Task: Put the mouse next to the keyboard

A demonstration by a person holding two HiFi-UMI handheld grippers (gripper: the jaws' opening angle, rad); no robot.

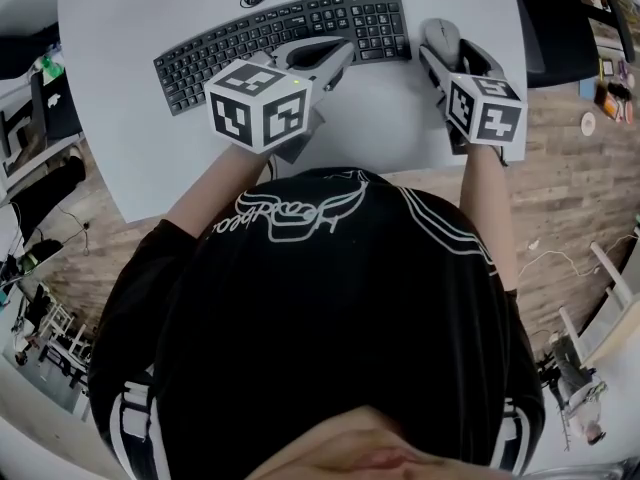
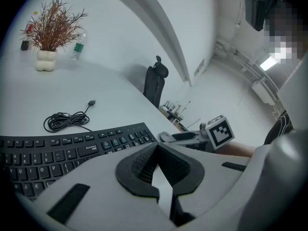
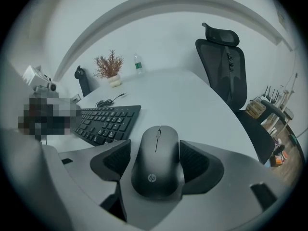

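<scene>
Right hand-held gripper [image 3: 155,159] pinching mouse [image 3: 157,148], logo [image 3: 152,178] only in its view; left hand-held gripper [image 2: 155,153] pressed together.

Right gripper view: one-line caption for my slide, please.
The right gripper clasps the black mouse, the keyboard lying ahead to its left on the white table.

In the head view both bare forearms reach forward. The left gripper [image 1: 336,60] points toward two o'clock, its jaws drawn together with nothing between them. The right gripper [image 1: 449,56] points toward eleven o'clock, its jaws pressed against both sides of the mouse [image 3: 156,162].
</scene>
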